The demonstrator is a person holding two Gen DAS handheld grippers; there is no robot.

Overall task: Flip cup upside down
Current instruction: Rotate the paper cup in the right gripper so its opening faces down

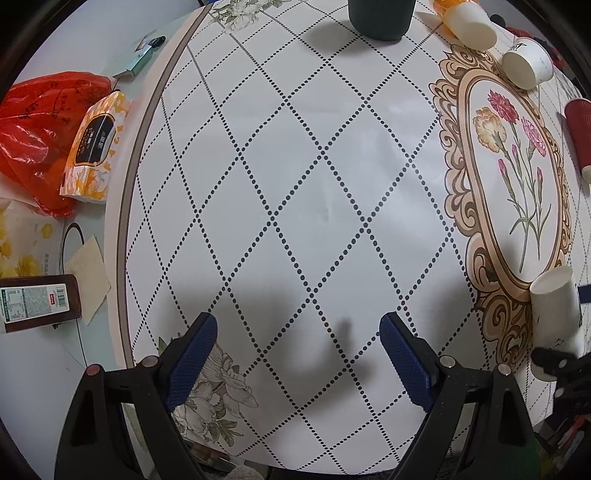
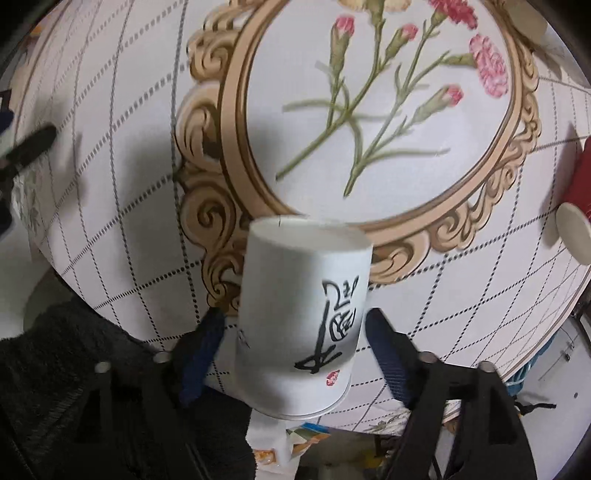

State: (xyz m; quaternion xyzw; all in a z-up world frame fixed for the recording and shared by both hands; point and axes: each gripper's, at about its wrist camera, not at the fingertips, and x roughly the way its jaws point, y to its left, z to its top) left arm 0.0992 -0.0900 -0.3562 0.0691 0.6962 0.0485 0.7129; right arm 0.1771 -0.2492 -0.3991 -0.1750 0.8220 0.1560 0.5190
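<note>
A white paper cup [image 2: 301,317] with black brush writing sits between the fingers of my right gripper [image 2: 295,332], near the table's front edge. Its rim points toward me and its base points away, toward the flower medallion. The blue pads stand close beside its walls, and the view is blurred, so contact is unclear. The same cup [image 1: 554,321] shows at the right edge of the left wrist view, with the right gripper's dark tip under it. My left gripper [image 1: 297,347] is open and empty above the dotted diamond tablecloth.
A dark green cup [image 1: 380,18] stands at the far edge. Two white paper cups [image 1: 471,24] [image 1: 526,64] and a red cup [image 1: 580,136] lie at the far right. The red cup also shows in the right wrist view [image 2: 576,199]. A tissue pack [image 1: 94,147] and red bag [image 1: 33,129] lie left.
</note>
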